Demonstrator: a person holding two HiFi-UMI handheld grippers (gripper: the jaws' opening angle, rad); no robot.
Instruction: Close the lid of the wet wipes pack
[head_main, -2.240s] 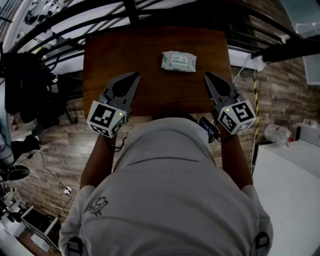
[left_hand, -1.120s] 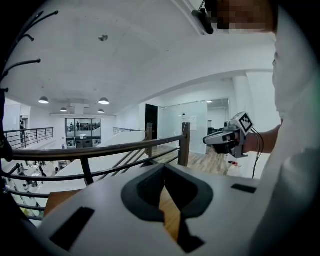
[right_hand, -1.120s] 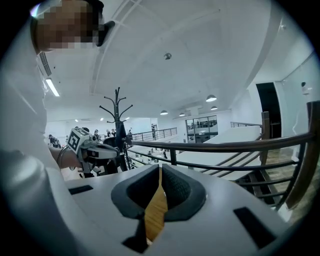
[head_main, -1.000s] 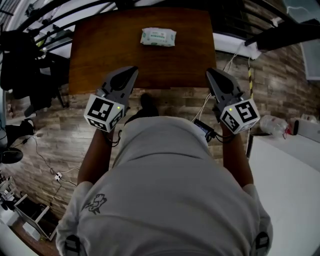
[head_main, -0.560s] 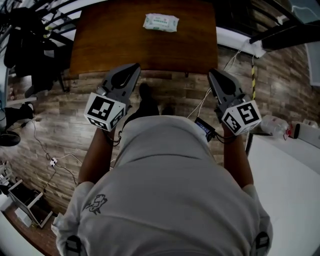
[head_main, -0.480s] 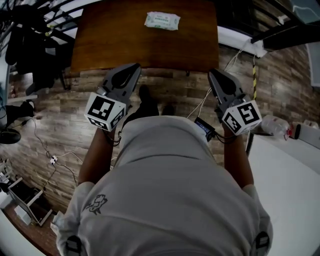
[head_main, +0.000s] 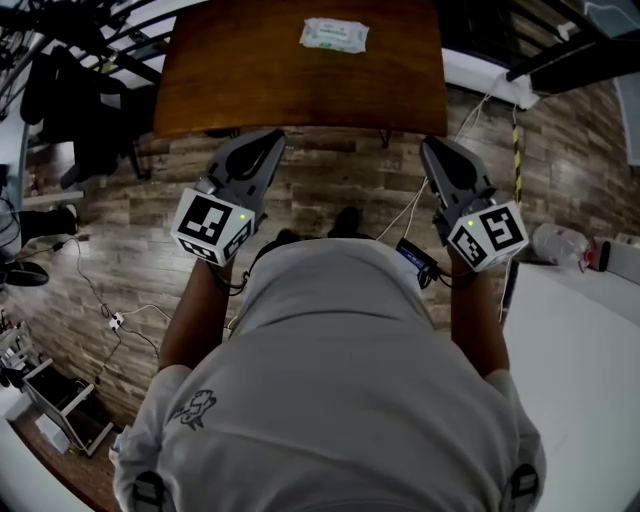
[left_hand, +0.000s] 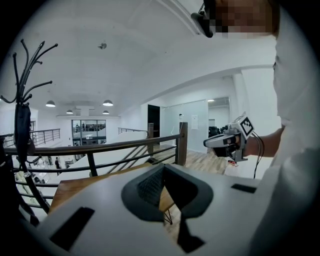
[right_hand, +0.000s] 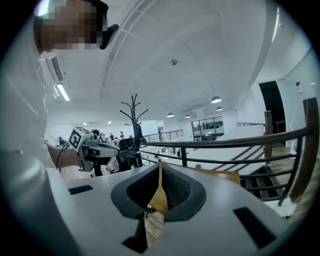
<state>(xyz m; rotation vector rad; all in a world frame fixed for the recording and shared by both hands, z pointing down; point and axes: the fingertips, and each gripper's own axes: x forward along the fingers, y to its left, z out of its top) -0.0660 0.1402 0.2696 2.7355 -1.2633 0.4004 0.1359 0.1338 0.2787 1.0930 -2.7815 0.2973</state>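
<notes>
Both grippers hang over the plank floor, short of the near edge of the worktop — neither touches anything. Left gripper: jaws pressed together, and its own view shows nothing between them. Right gripper: likewise pressed together and empty. The wet wipes pack lies flat toward the far side of the worktop, a little right of centre and well apart from both grippers — I cannot make out its lid at this size. The person's white shirt fills the lower part of the head view.
</notes>
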